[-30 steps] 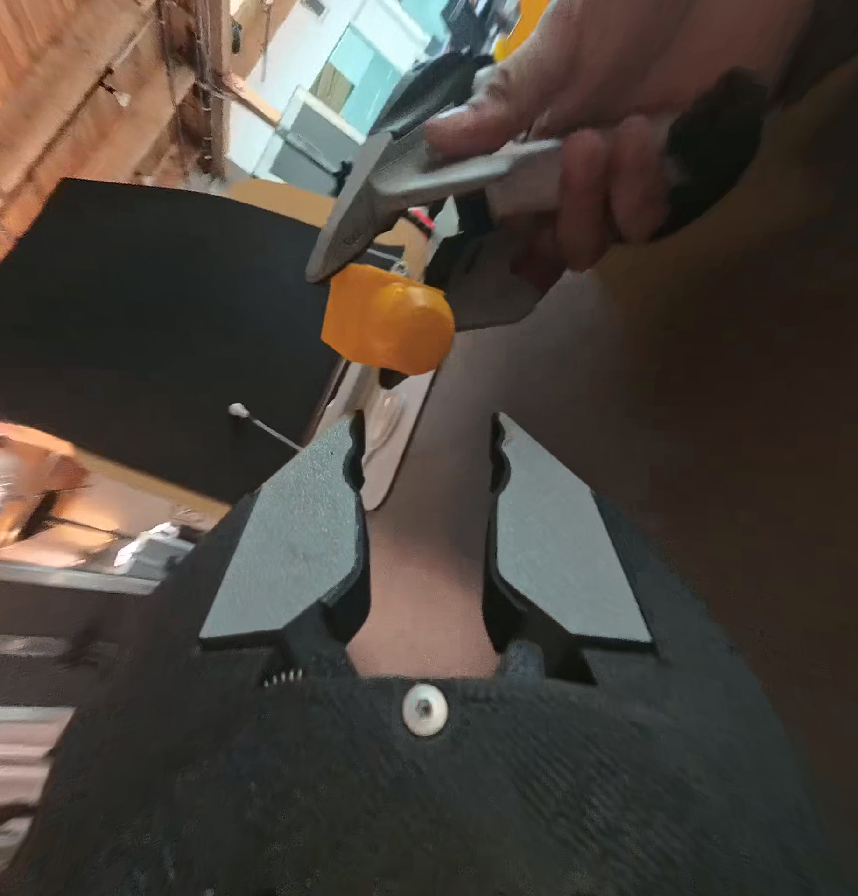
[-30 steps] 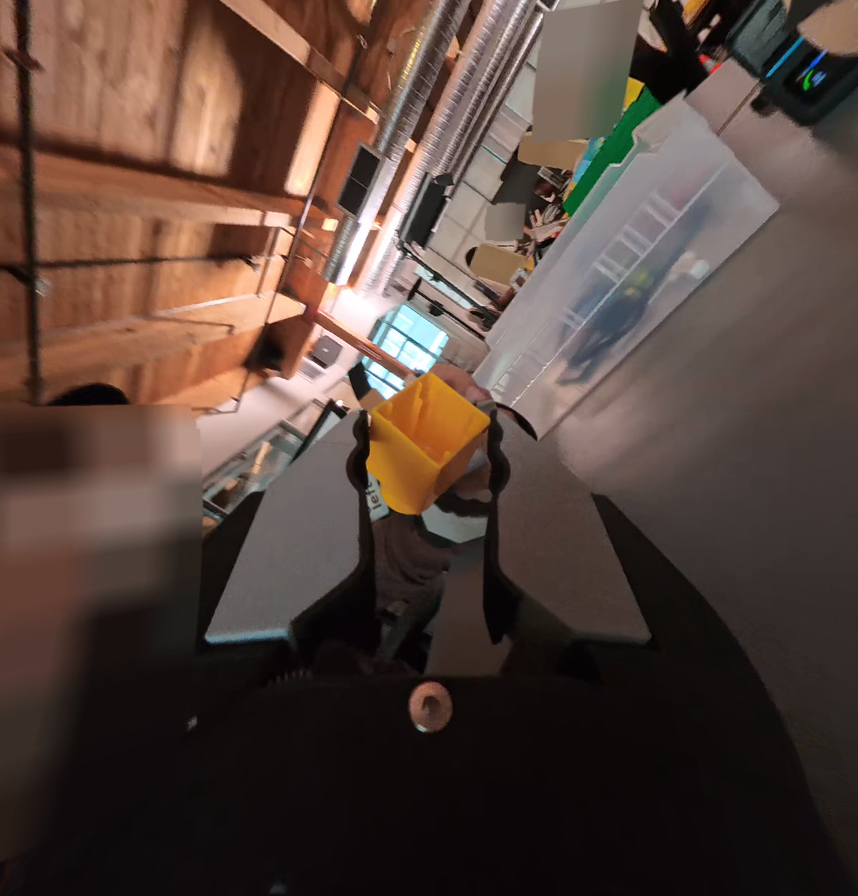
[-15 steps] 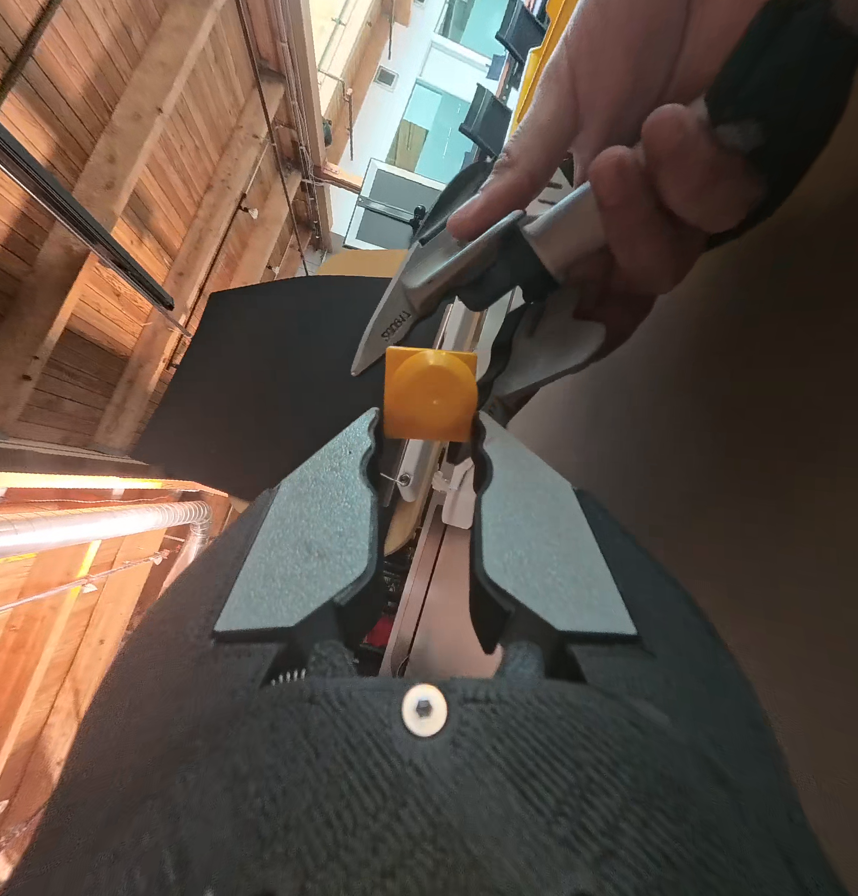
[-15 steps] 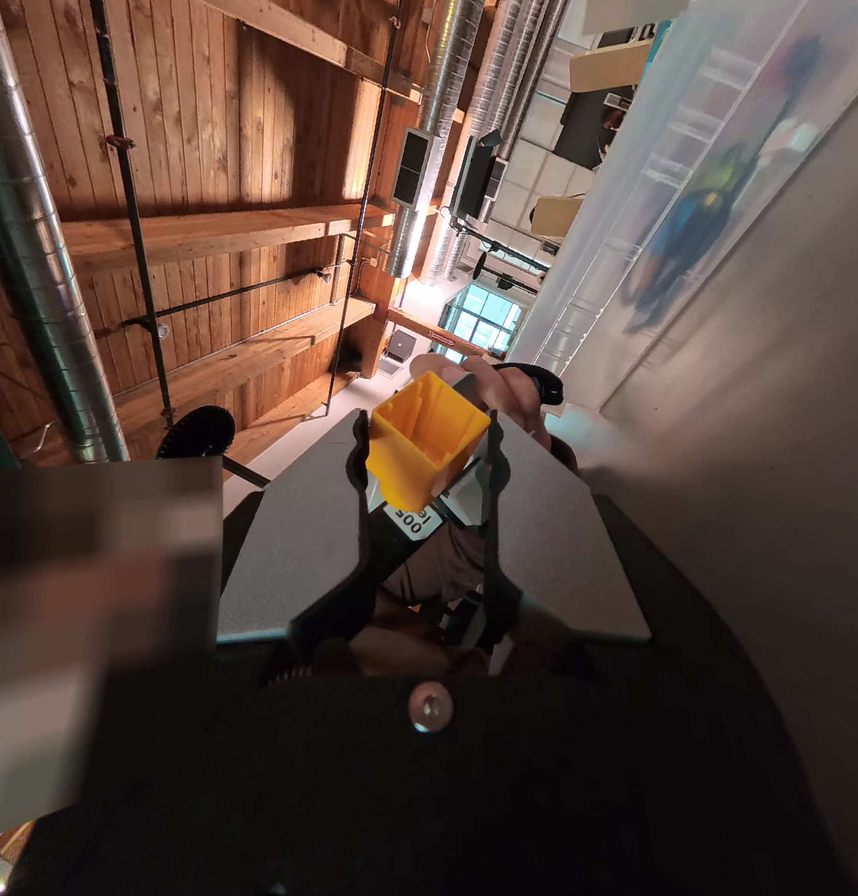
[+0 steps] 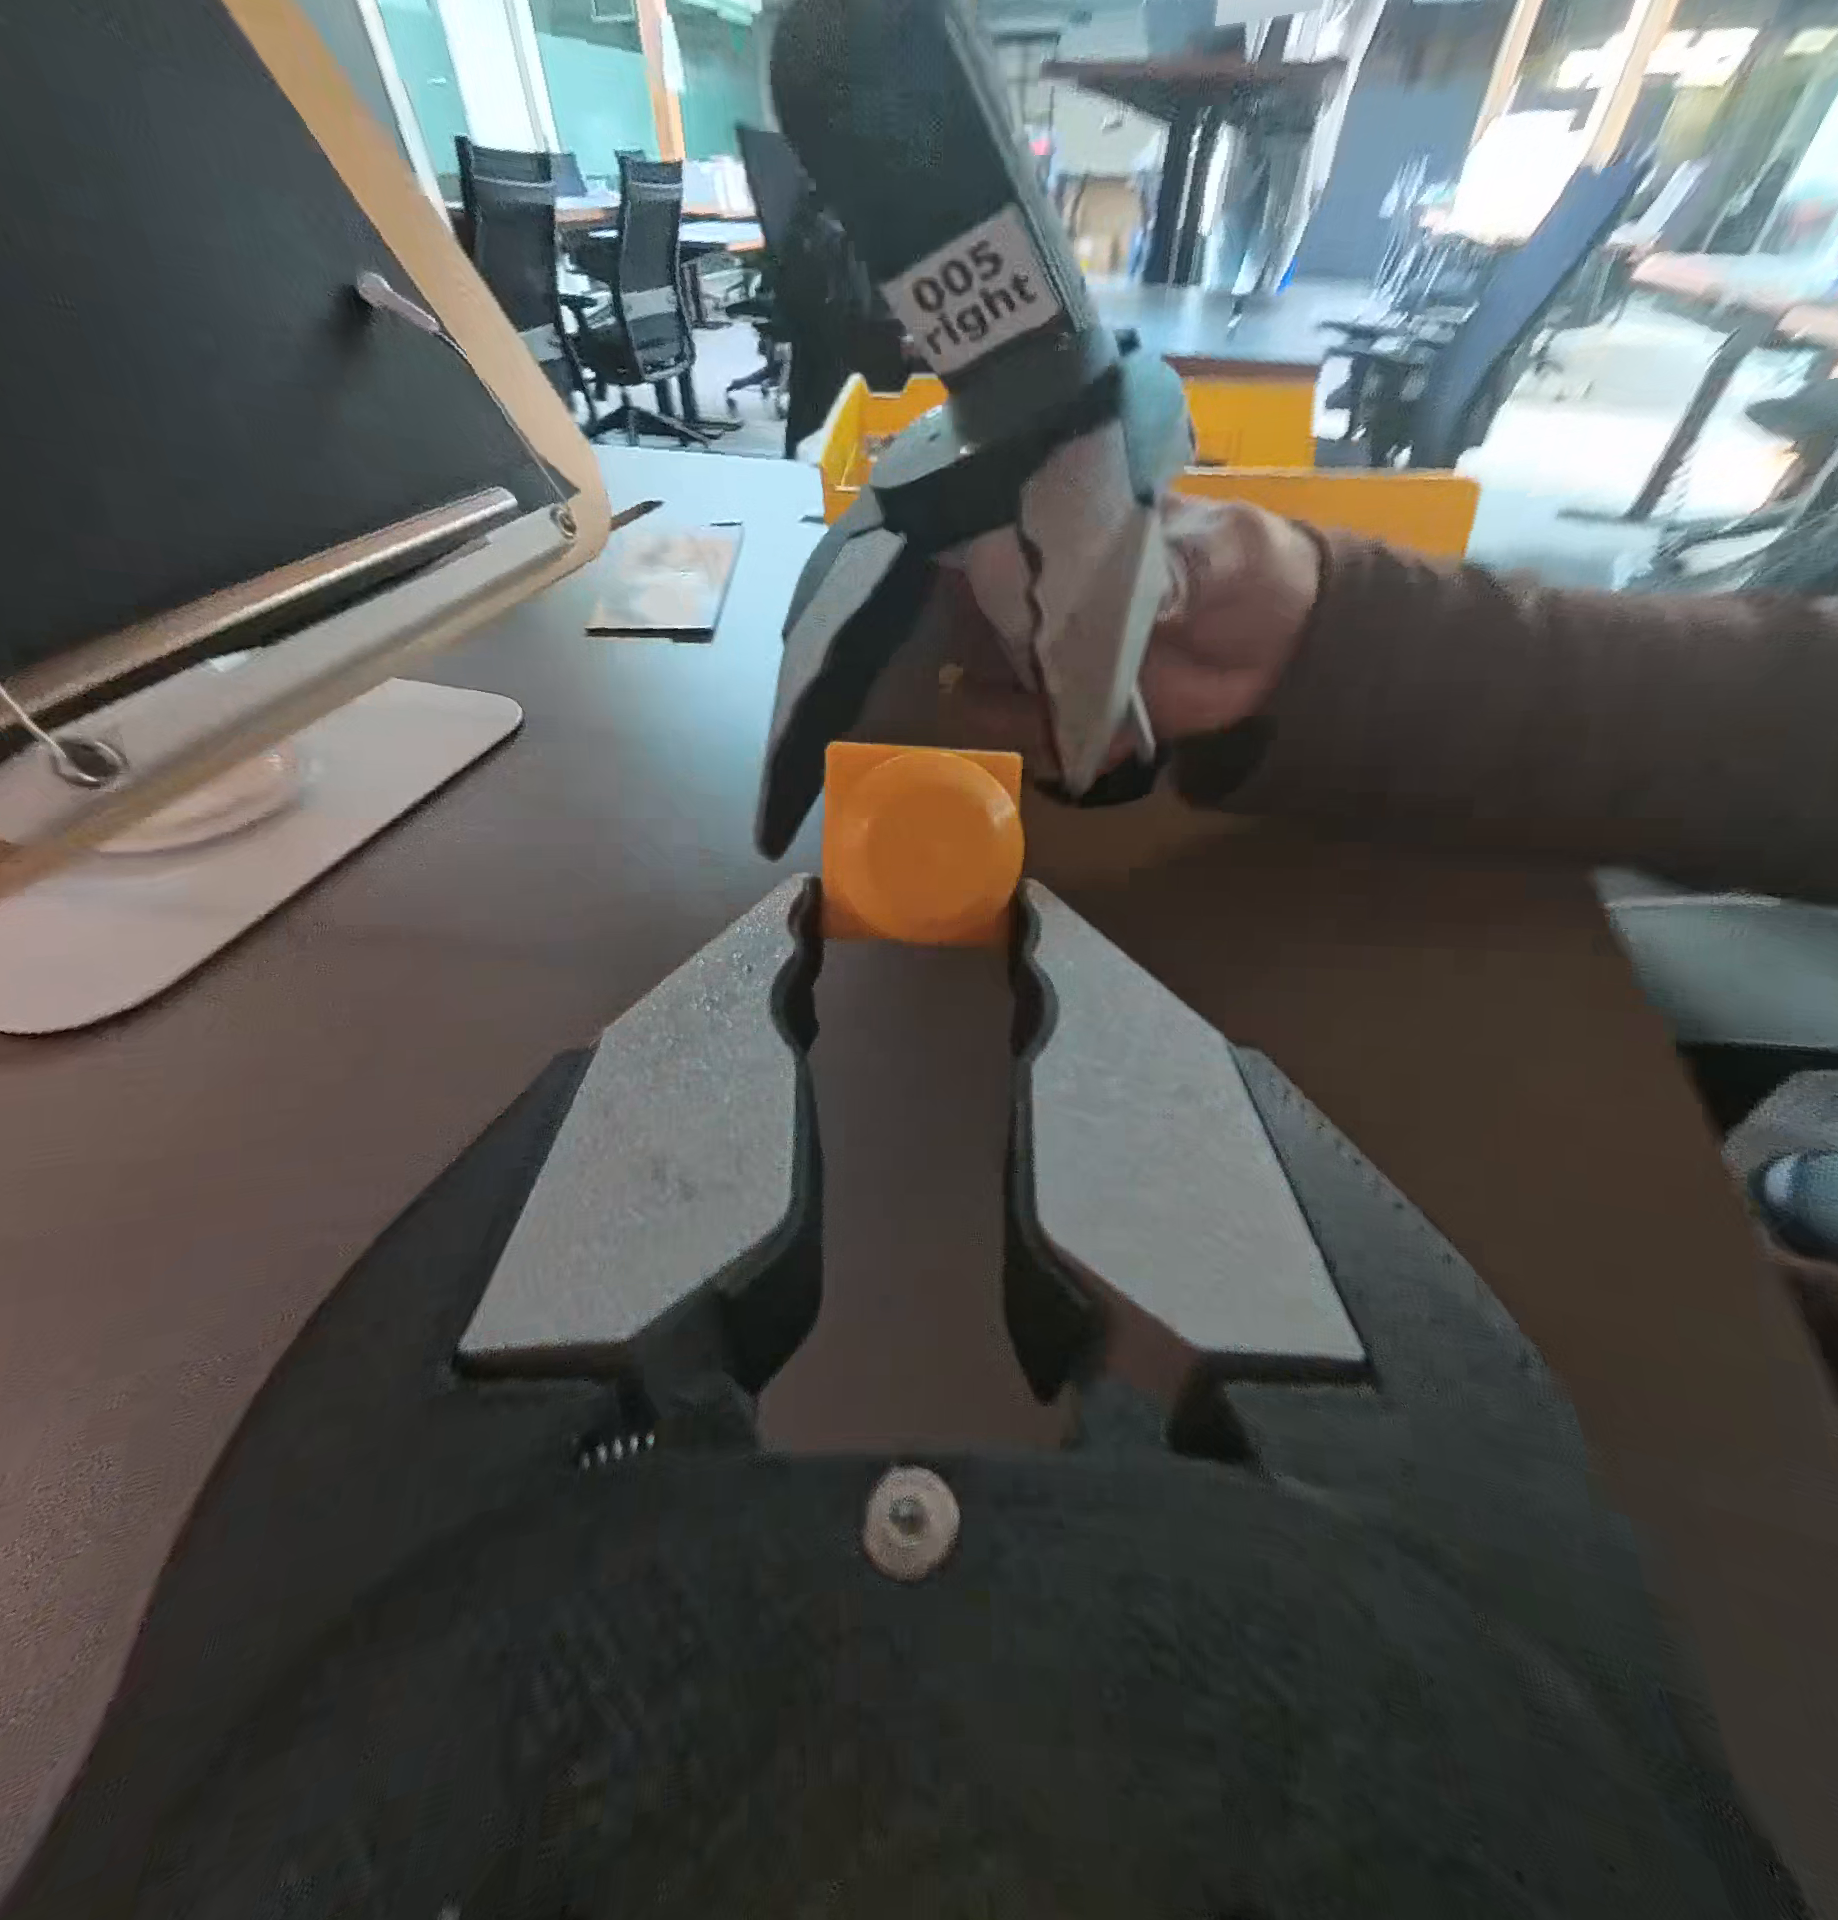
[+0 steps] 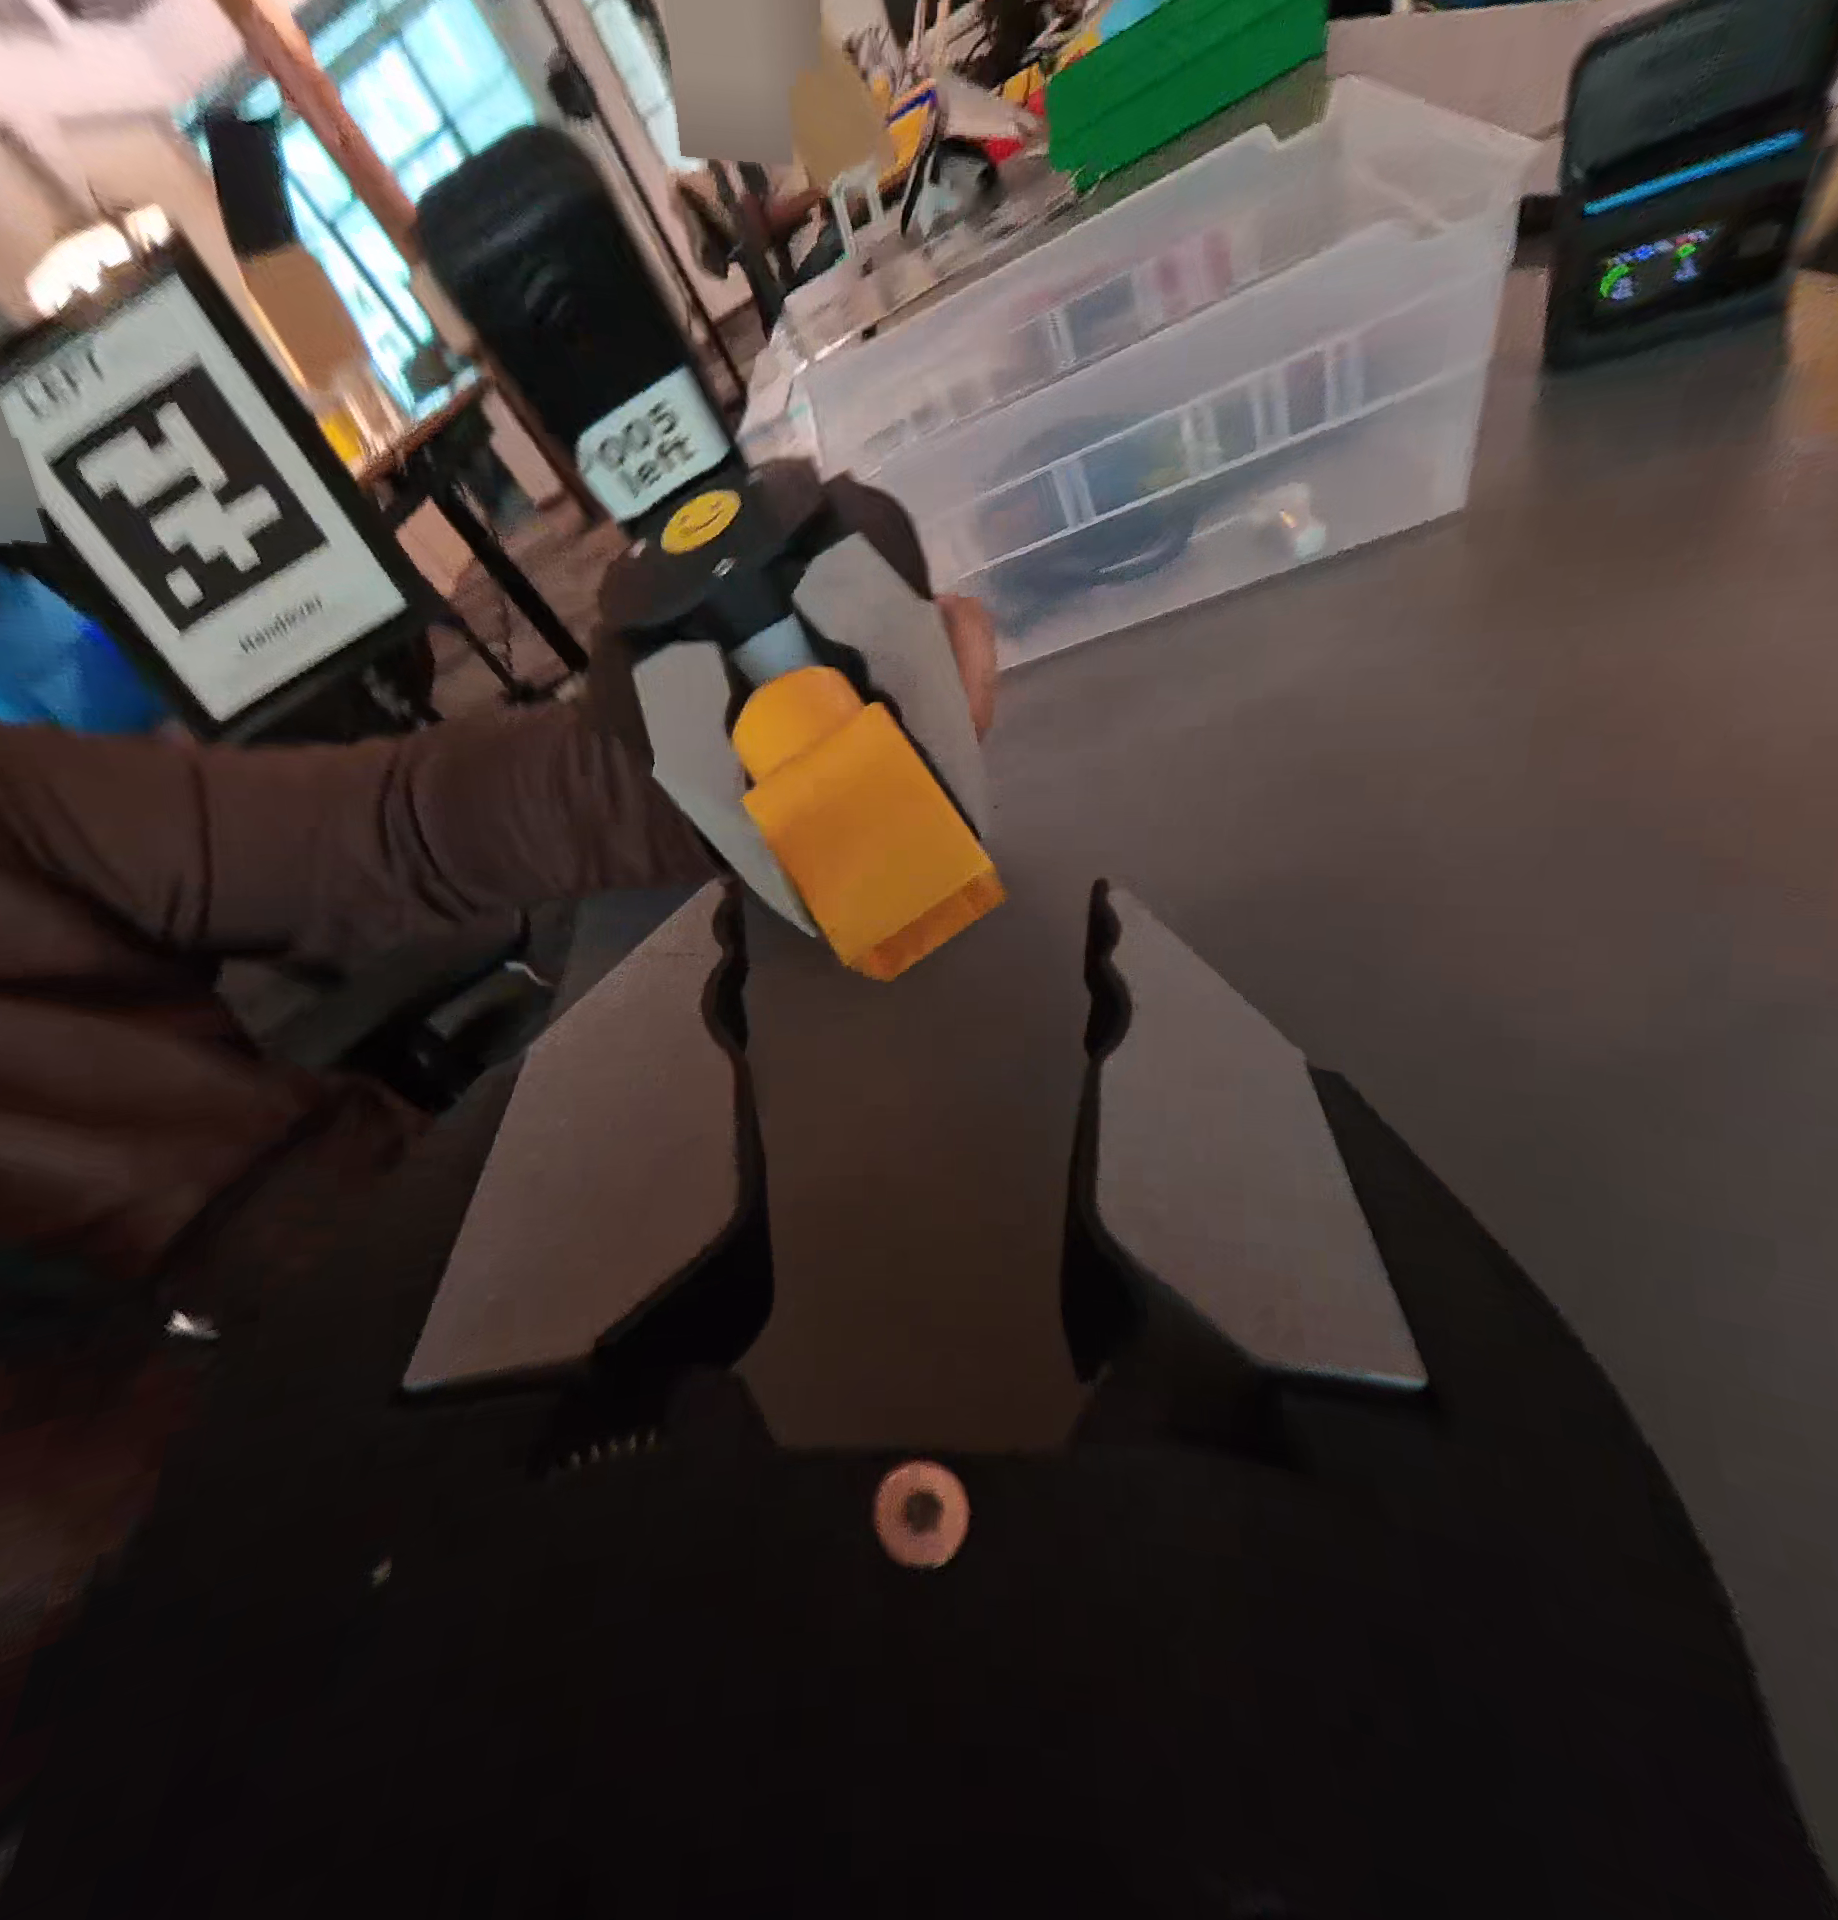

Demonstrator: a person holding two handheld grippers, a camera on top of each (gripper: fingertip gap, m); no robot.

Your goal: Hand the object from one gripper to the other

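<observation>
A yellow block [image 5: 920,852] with a round stud sits between the fingertips of my left gripper [image 5: 917,904], which is shut on it above the dark table [image 5: 323,1091]. My right gripper [image 5: 925,810] hangs just behind and above the block with its jaws spread and apart from it. In the right wrist view my right gripper [image 6: 913,904] is open and empty. There the left gripper [image 6: 873,852] holds the block [image 6: 863,842] just beyond the right fingertips. A sleeved arm [image 6: 323,831] holds the left gripper.
A monitor on a silver stand [image 5: 219,810] stands at the left of the table. Yellow bins [image 5: 1330,499] stand behind. A clear plastic drawer box [image 6: 1154,416], a black device [image 6: 1673,208] and a black-and-white marker sign [image 6: 188,499] stand at the back. My two grippers' fingertips are within a few centimetres of each other. The black device [image 6: 1673,208] is about 35 cm from both grippers' fingertips.
The block passed from my right gripper to my left. The left jaws closed on it, the right jaws opened and drew back a little. Both views swung level with the table.
</observation>
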